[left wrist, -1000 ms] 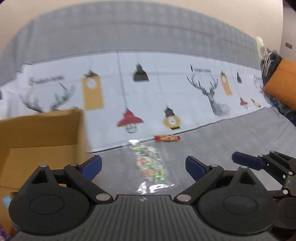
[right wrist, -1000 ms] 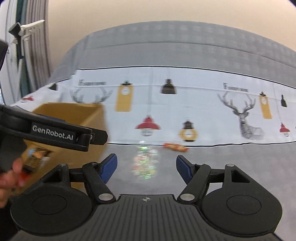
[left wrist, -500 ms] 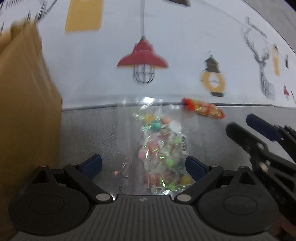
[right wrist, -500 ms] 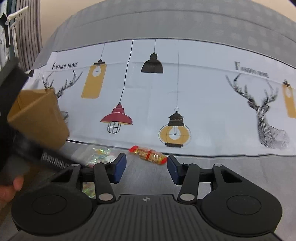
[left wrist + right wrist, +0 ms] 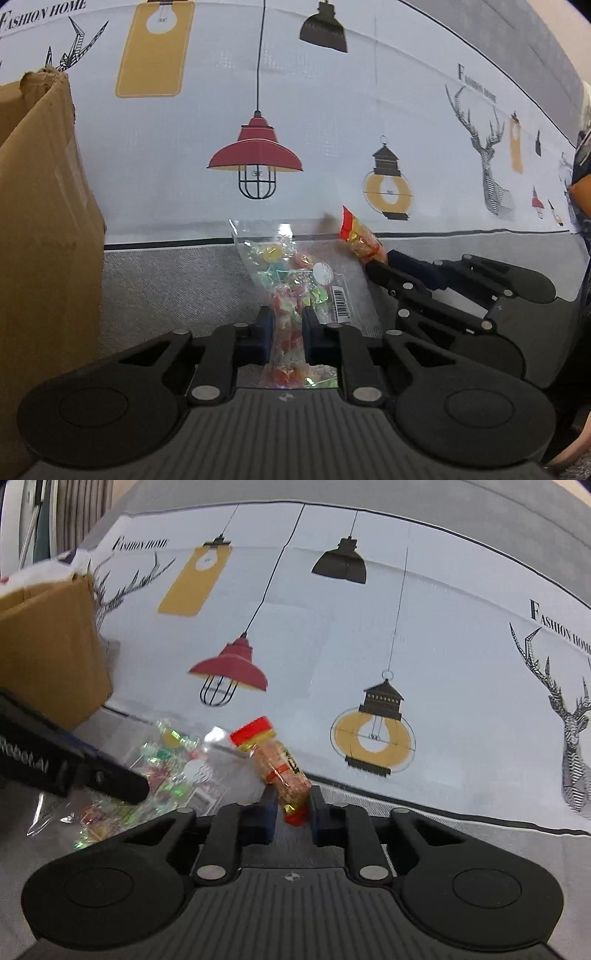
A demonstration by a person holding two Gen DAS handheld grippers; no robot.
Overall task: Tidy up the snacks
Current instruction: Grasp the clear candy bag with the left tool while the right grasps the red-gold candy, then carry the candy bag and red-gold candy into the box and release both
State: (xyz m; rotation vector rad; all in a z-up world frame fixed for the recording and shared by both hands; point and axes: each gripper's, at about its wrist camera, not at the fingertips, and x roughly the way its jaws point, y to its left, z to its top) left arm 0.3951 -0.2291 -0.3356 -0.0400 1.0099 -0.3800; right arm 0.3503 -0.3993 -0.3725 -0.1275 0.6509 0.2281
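1. While your left gripper [image 5: 288, 328] has its fingers pressed in on the candy bag [image 5: 295, 280], note that the pinch sits at the bag's near end, across loose film bunched over wrapped sweets.
2. Treat this bag as light, soft and slippery (the clear film will likely slide and sag, and the sweets inside can shift). Hold through the bunched contents, not the flat film edge alone.
3. Check your right gripper [image 5: 293, 805]: its fingers are closed on the lower end of the red-and-orange snack packet [image 5: 280, 768], which tilts up and away from the jaws.
4. Expect the packet to be light and fairly firm along its filled middle, with crimped ends that crush easily. A grip nearer the middle would probably steady it better.
5. Locate both snacks over the grey fabric surface [image 5: 166, 280], near the edge of the printed lamp-and-deer cloth [image 5: 332, 110], with the bag just beside the packet.
6. Note the cardboard box [image 5: 40, 240] standing at the left, near the candy bag; judged from the task, it is the likely destination.
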